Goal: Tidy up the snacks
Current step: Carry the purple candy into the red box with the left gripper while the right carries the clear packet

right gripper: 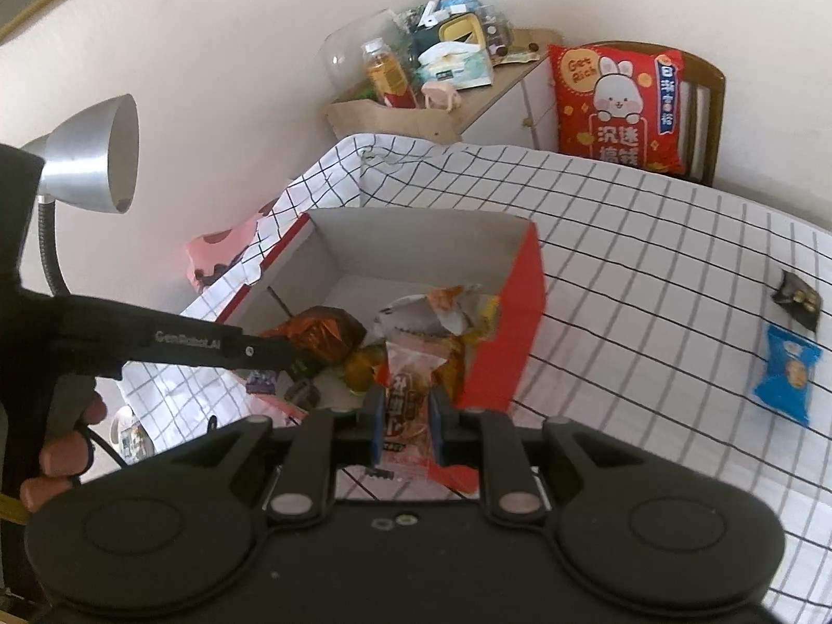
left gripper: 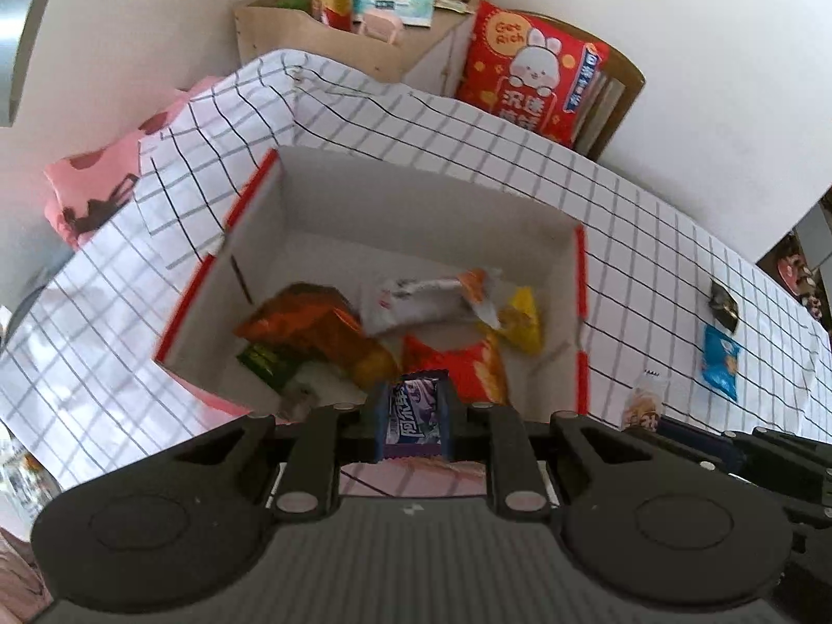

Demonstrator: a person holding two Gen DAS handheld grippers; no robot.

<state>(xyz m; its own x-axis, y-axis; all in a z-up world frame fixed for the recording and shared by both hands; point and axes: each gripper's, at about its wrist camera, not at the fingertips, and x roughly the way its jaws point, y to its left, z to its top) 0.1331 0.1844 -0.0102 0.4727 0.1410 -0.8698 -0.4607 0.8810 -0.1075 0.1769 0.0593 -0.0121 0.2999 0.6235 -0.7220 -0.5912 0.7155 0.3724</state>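
Observation:
A red-edged cardboard box [left gripper: 581, 307] stands on the checked tablecloth, holding several snack packets: orange foil, white, yellow and red ones. My left gripper [left gripper: 414, 416] is shut on a purple snack packet [left gripper: 416, 418], hanging over the box's near edge. My right gripper [right gripper: 407, 416] is shut on a clear orange-brown snack packet [right gripper: 408, 405], just before the box's [right gripper: 512, 312] near red wall. In the right wrist view the left gripper [right gripper: 270, 359] reaches in from the left over the box. On the cloth to the right lie a blue packet [right gripper: 788, 377] and a dark packet [right gripper: 795, 294].
A grey desk lamp [right gripper: 88, 156] stands at the left. Behind the table are a wooden cabinet [left gripper: 333, 41] crowded with a bottle and tissues, and a chair with a red rabbit cushion [right gripper: 619, 104]. A pink cloth [left gripper: 88, 182] hangs at the table's far left corner.

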